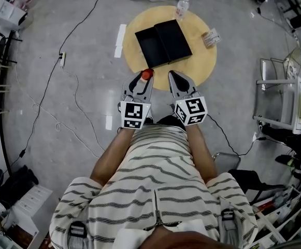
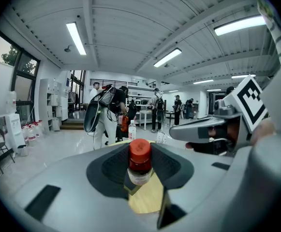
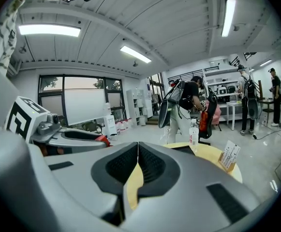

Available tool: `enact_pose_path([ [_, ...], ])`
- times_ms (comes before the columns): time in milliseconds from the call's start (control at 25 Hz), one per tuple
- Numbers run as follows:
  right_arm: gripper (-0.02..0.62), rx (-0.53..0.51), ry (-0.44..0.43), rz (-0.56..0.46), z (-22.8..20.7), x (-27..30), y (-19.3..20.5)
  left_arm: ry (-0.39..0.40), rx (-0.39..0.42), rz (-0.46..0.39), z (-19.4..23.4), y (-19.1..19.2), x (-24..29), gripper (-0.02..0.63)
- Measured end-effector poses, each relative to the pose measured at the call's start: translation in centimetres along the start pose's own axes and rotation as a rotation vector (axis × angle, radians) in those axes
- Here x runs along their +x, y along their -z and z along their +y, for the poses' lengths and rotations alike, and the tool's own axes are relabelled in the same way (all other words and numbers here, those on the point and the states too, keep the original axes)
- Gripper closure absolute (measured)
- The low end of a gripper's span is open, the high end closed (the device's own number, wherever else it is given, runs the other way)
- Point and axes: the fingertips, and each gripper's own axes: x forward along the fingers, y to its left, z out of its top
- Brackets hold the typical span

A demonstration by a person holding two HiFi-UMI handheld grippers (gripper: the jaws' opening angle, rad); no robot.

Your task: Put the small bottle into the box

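Jaws of the left tongs (image 2: 140, 151) are pressing on the small bottle (image 2: 140, 161), which is standing upright between them with its red cap on top. In the head view the bottle is showing at the centre of the frame, hanging over the lower edge of the round yellow table (image 1: 202, 61). The black box (image 1: 163, 41) is lying open on the table, higher in the frame and apart from the bottle. The right tongs (image 3: 138, 146) are hovering just right of the left pair, jaws clenched together on nothing. A water bottle (image 1: 182, 7) is standing at the table's upper edge, and a card holder (image 1: 211, 37) is sitting at its right edge.
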Motion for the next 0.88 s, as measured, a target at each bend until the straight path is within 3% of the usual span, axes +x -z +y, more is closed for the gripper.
enact_pose_path([
  [320,0.575,0.013,0.021,0.013,-1.4,1.7,0.2,0.014,-0.003,0.015,0.9,0.1,2.2,0.46],
  [880,0.575,0.027,-0.024,0.026,-3.8,4.3,0.2,-0.02,0.001,0.065,2.4,0.1,6.2,0.46],
])
